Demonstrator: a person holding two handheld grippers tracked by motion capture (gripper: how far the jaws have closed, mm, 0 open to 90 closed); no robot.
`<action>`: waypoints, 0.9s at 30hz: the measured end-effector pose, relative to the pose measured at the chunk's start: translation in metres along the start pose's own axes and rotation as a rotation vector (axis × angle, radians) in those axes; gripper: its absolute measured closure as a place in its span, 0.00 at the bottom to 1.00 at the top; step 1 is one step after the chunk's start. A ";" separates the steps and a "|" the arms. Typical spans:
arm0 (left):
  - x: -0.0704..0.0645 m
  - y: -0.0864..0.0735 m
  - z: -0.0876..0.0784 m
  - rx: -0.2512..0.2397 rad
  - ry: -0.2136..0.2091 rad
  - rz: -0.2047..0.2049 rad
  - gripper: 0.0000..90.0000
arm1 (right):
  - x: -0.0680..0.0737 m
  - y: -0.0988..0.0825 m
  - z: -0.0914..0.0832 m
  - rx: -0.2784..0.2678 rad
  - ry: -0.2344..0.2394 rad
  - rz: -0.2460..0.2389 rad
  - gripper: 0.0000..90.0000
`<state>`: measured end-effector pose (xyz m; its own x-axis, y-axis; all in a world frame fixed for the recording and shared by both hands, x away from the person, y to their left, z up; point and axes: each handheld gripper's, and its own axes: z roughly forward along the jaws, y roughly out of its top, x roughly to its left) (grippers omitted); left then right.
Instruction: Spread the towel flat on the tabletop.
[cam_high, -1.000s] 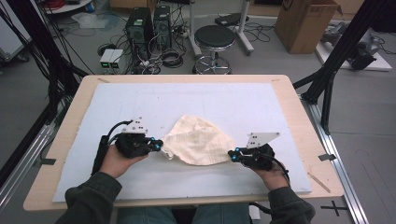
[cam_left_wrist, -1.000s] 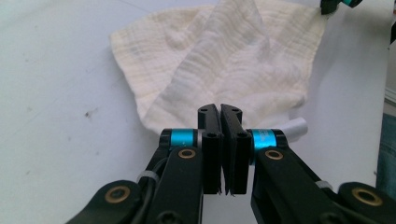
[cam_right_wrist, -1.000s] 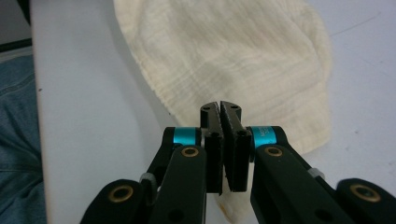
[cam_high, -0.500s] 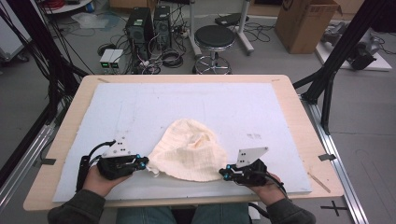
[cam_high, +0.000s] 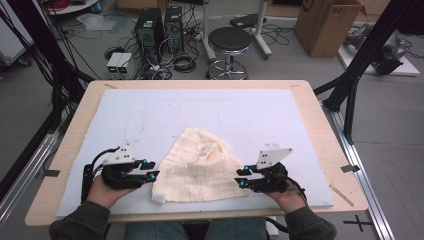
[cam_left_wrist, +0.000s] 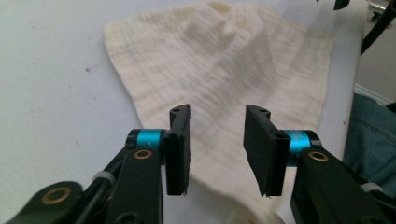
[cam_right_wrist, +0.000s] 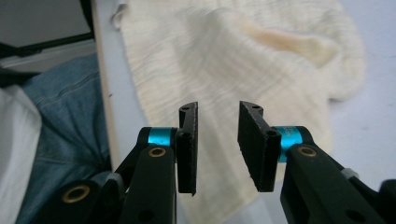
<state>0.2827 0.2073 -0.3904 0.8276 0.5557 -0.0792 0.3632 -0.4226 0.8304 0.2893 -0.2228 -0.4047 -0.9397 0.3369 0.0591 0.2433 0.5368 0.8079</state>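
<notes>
Your left gripper (cam_high: 152, 175) has its jaws spread apart with nothing between them, and from its own camera (cam_left_wrist: 217, 144) you can see the cream cloth (cam_left_wrist: 224, 74) lying under and past the tips. Your right gripper (cam_high: 241, 177) is the same deal, jaws parted and empty, in its own view (cam_right_wrist: 217, 142) hanging over the cloth's edge (cam_right_wrist: 233, 60). Whether either set of tips is actually brushing the fabric is hard to call from these angles, looks like they're just above it.

Both grippers sit near the front edge of the table, one on each side of the cloth (cam_high: 202, 167), pointing in at it. The cloth is laid mostly flat on the white mat (cam_high: 210, 110), wide along the edge nearest you and narrowing to a rumpled hump at the far end, with a small fold at its front-left corner. The mat covers most of the wooden table (cam_high: 320, 125). Behind the table there's a black stool (cam_high: 230, 40) and a cardboard box (cam_high: 327, 25) on the floor.
</notes>
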 end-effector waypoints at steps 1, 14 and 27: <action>0.002 0.003 0.003 -0.005 0.003 -0.006 0.65 | -0.003 0.000 0.000 -0.006 -0.014 0.010 0.74; 0.045 0.064 0.087 0.030 0.063 -0.060 0.60 | -0.022 -0.008 0.003 -0.016 -0.075 0.050 0.69; 0.080 0.068 0.152 0.190 0.148 -0.132 0.56 | -0.045 -0.012 0.012 -0.025 -0.074 0.100 0.55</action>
<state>0.4383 0.1139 -0.4242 0.7014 0.7075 -0.0870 0.5493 -0.4586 0.6986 0.3319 -0.2349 -0.4238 -0.8906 0.4442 0.0974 0.3278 0.4787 0.8145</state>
